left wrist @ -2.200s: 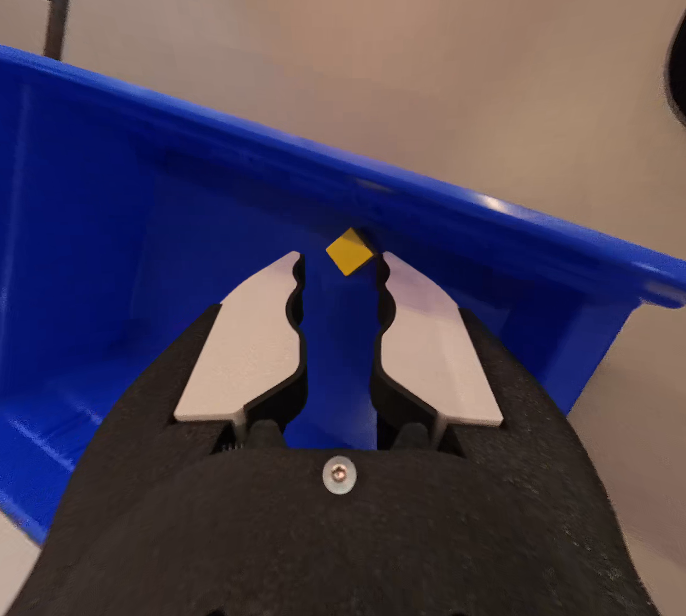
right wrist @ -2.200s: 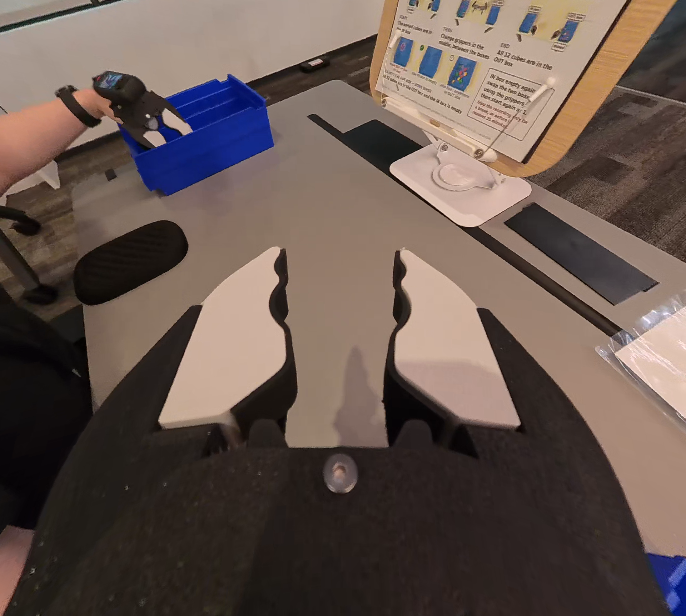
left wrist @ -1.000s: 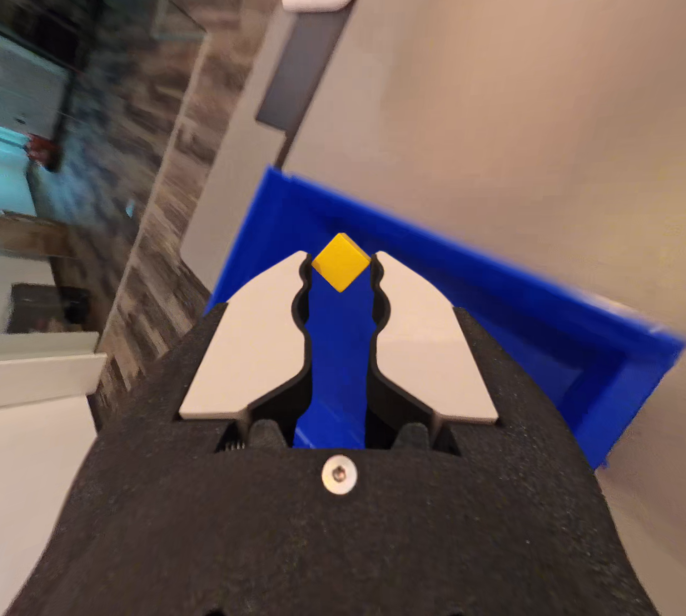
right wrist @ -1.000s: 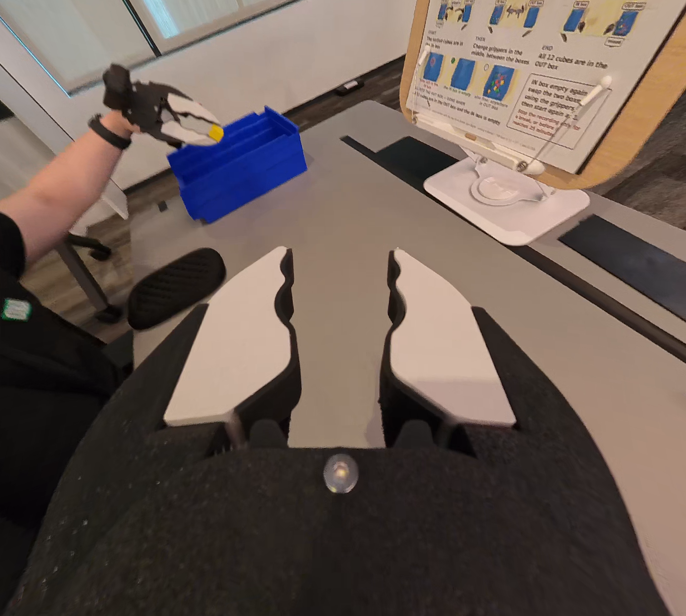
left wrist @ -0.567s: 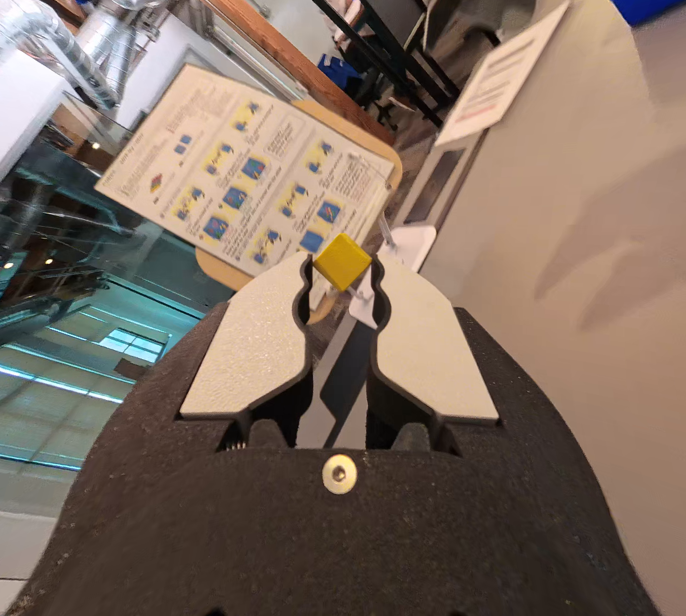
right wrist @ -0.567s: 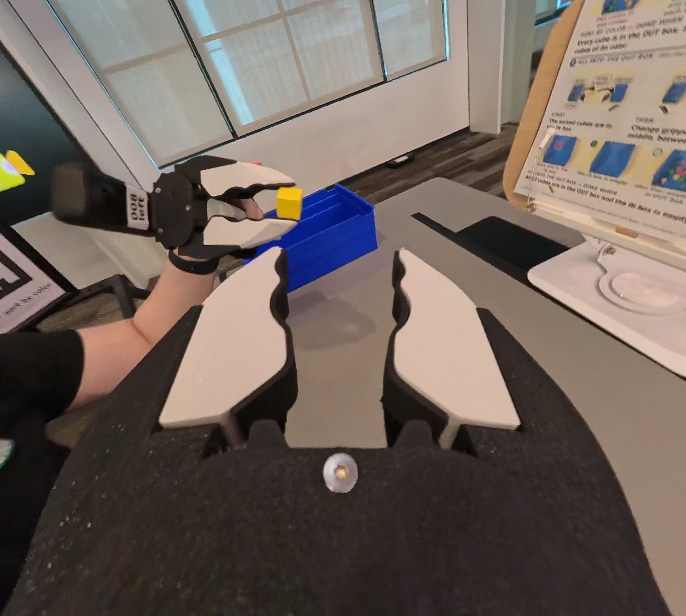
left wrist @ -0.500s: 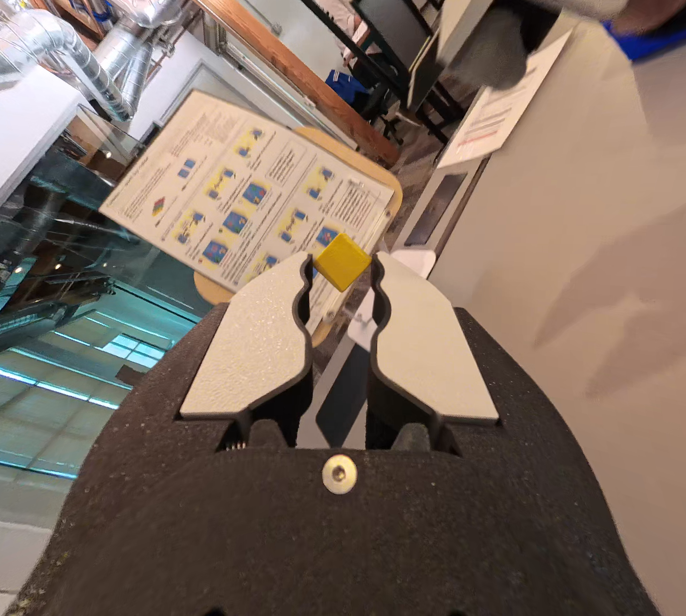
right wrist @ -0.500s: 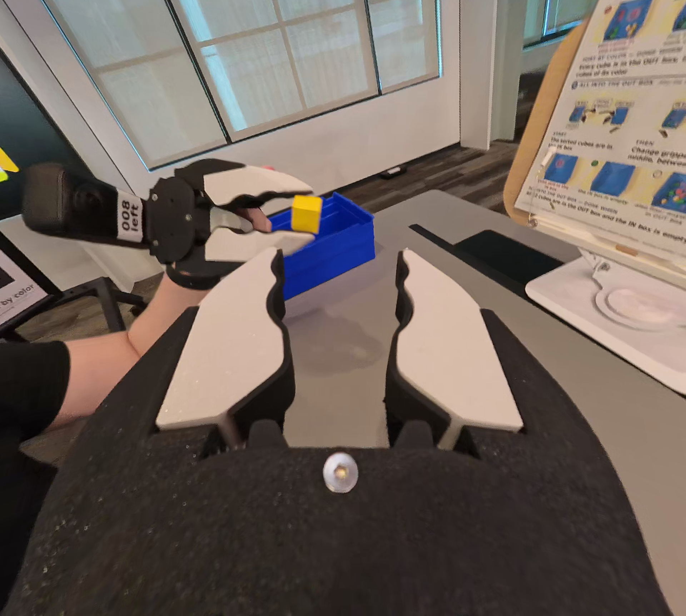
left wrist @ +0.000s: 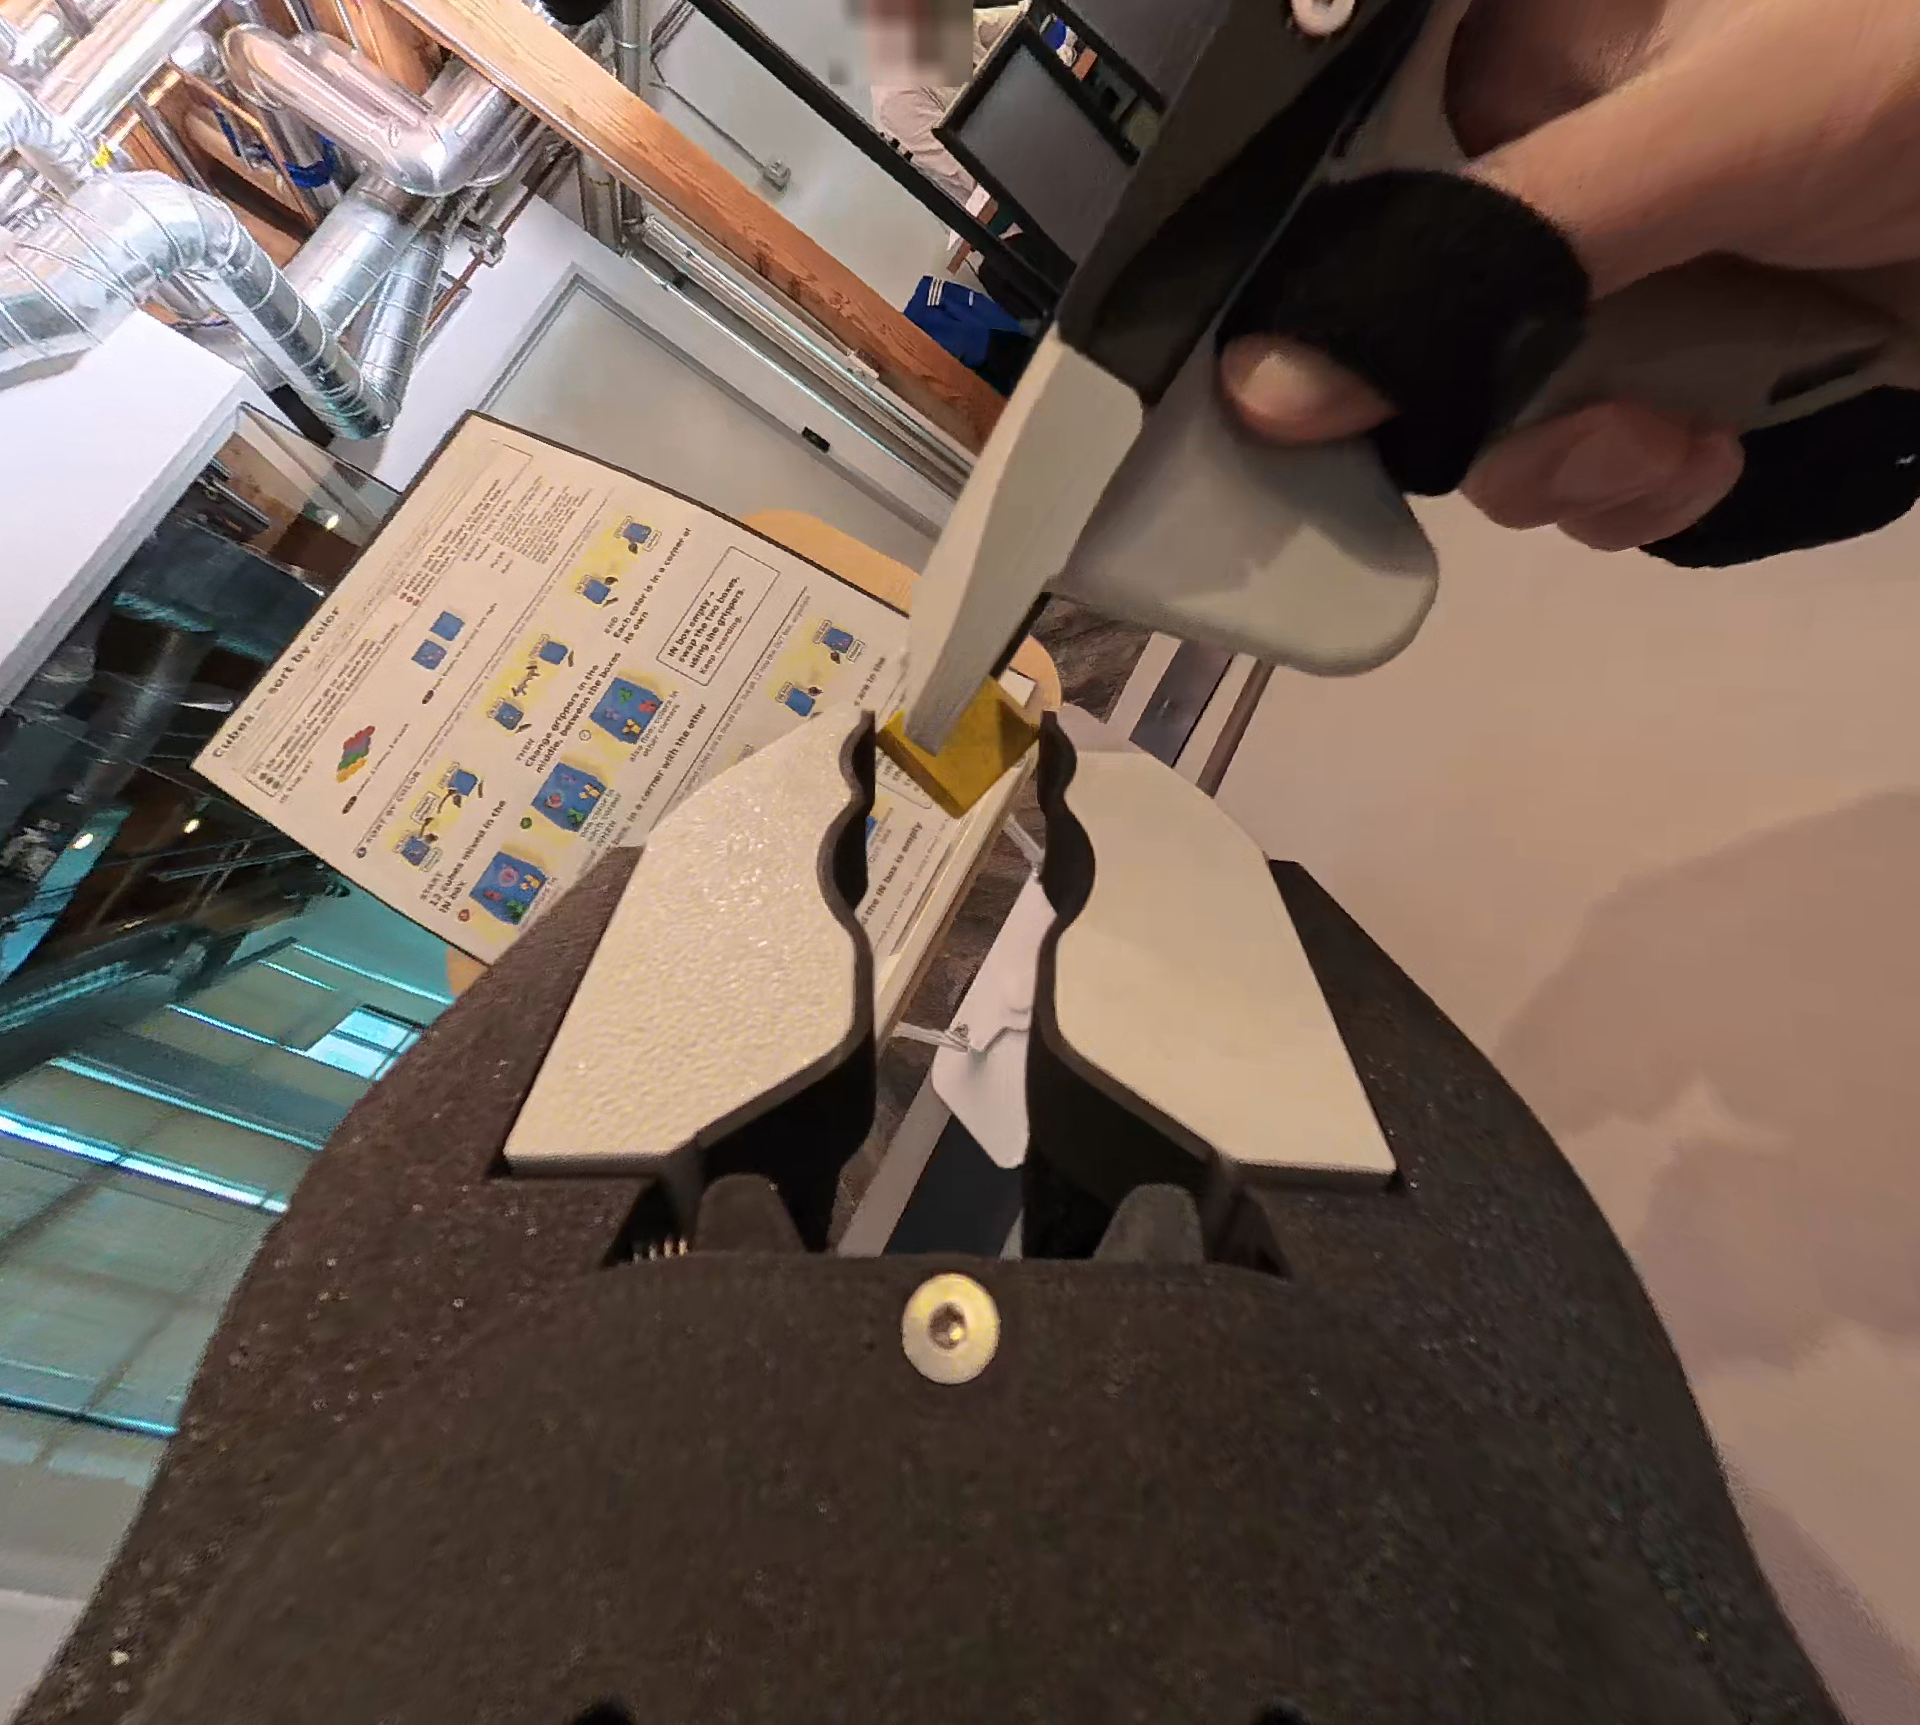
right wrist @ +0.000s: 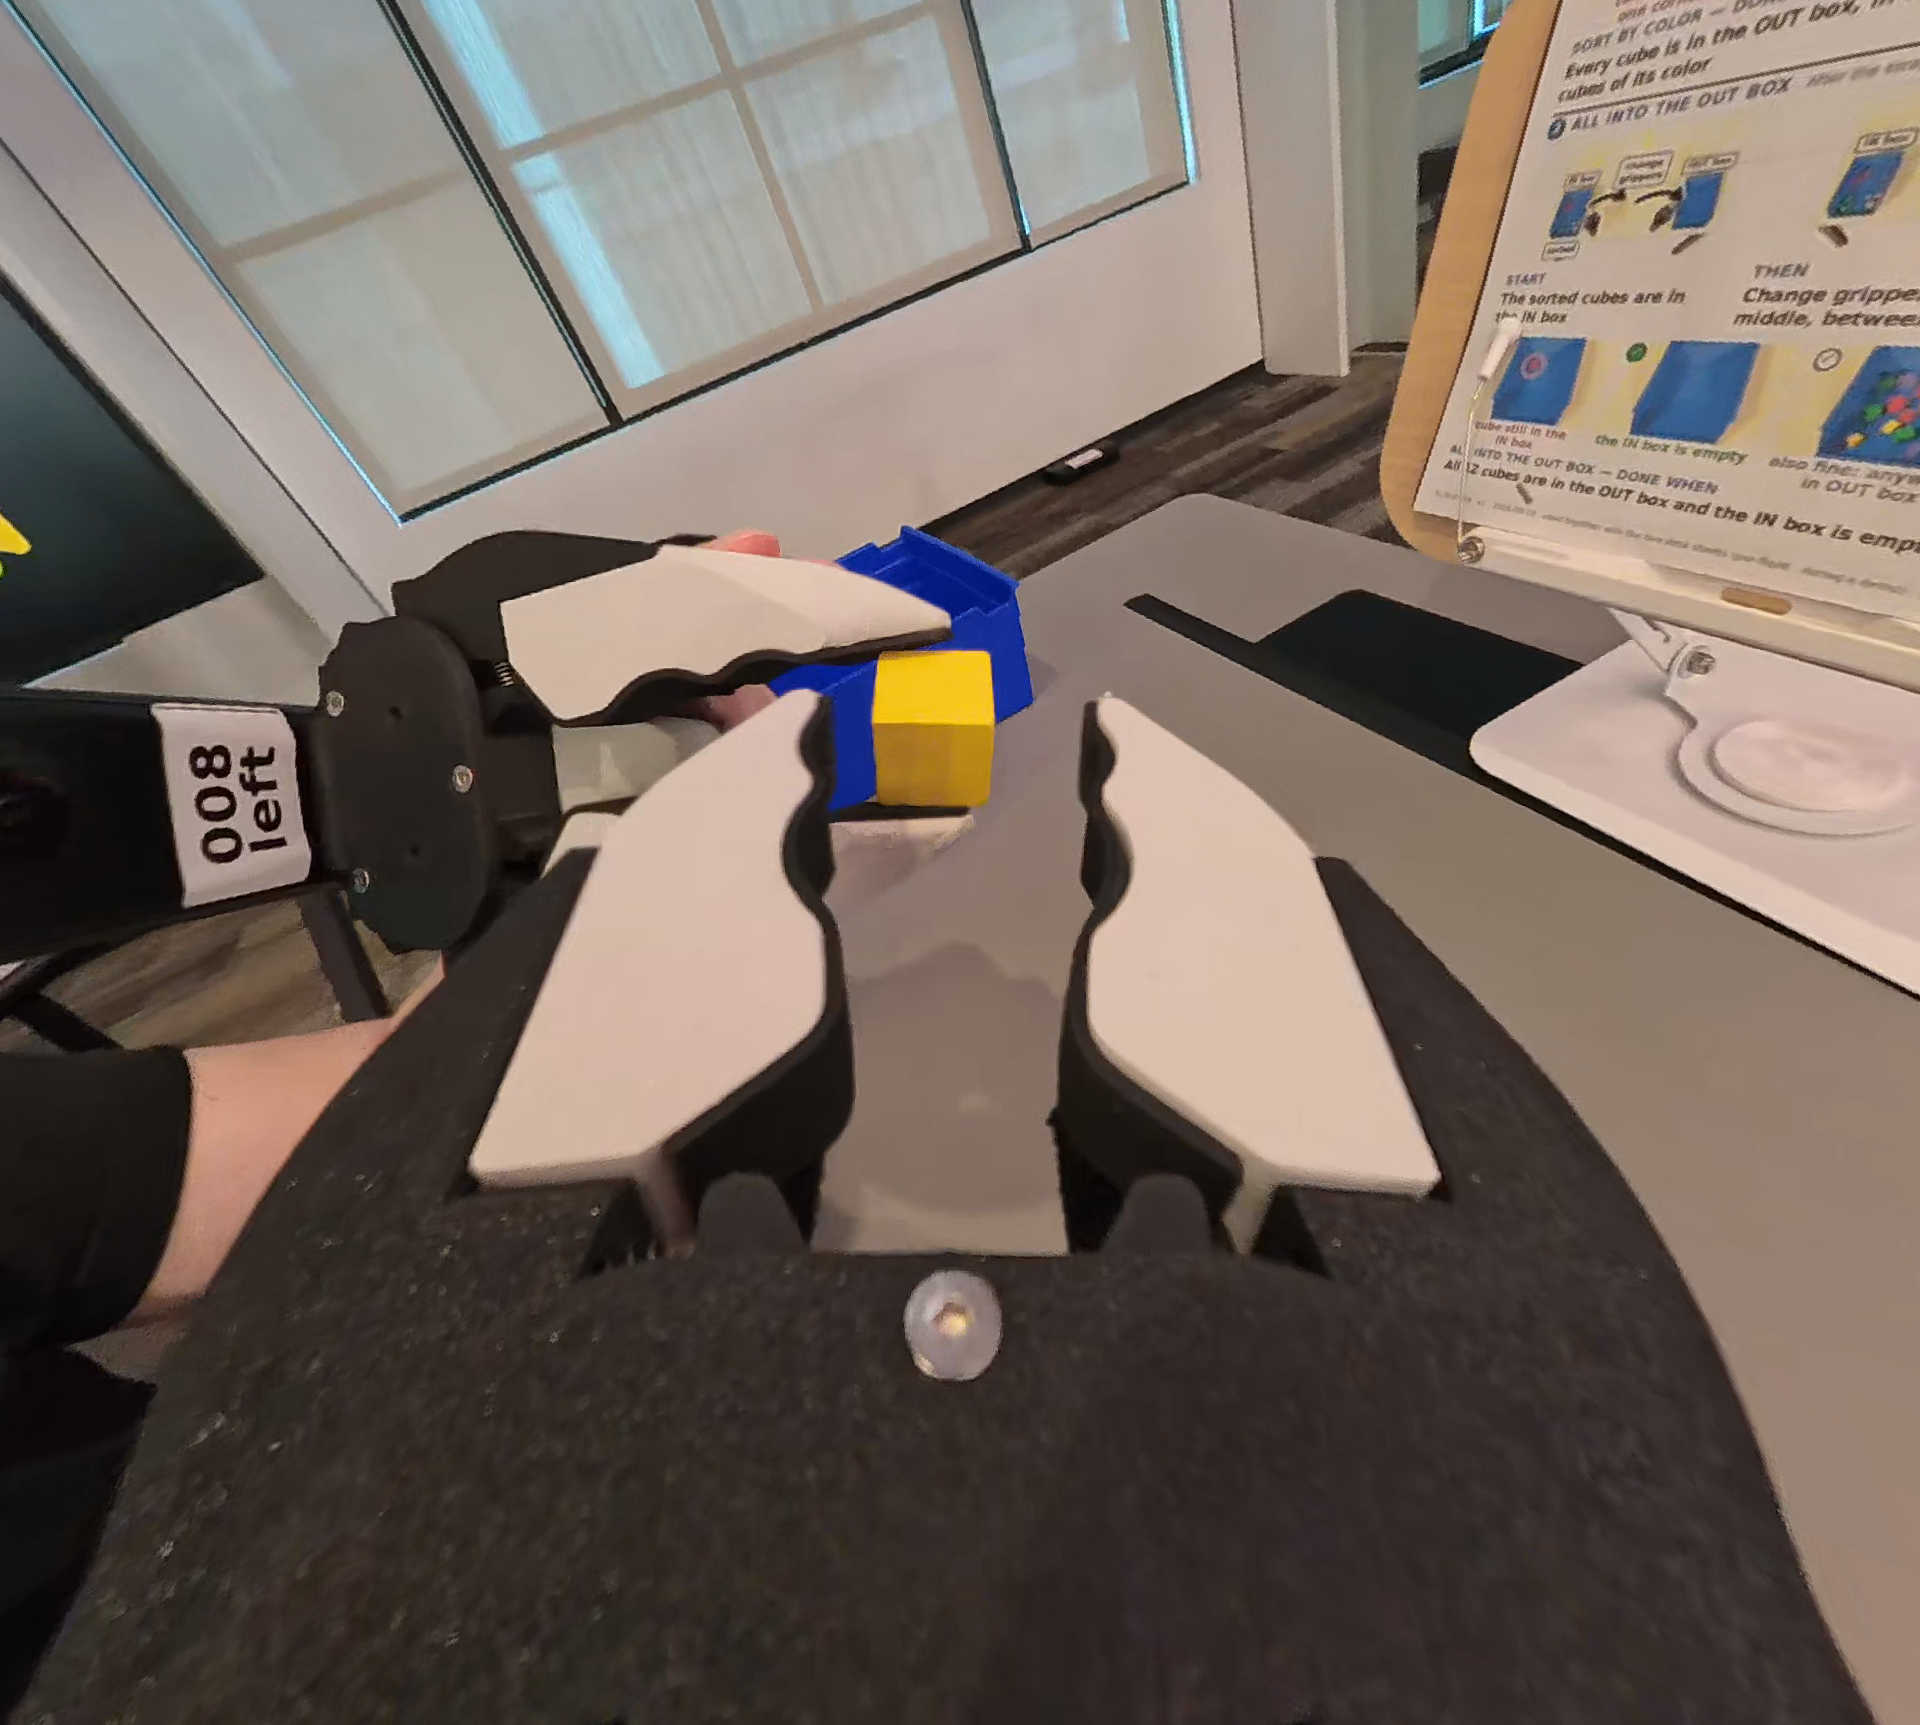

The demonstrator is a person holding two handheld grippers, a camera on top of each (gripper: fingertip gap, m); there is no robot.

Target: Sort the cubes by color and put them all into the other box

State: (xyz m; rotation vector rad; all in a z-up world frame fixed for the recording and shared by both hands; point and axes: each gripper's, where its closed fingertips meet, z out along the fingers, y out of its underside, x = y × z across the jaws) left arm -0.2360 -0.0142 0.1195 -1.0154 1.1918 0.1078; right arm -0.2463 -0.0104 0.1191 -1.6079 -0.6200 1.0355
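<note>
My left gripper [left wrist: 951, 745] is clamped on a yellow cube [right wrist: 932, 728], held up in the air above the grey table [right wrist: 1403, 1031]. The cube sits at the very tips, pinched top and bottom as my right camera sees it. My right gripper [right wrist: 956, 719] has its fingers apart with nothing between them — the cube sits just ahead of its tips, closer to the left finger. From my left camera, one right finger [left wrist: 1013, 532] reaches down in front of the cube and covers part of it; I cannot tell whether it touches. A blue box [right wrist: 961, 600] stands farther back on the table, behind the cube. An instruction board [right wrist: 1714, 241] on a white stand is at the right.
</note>
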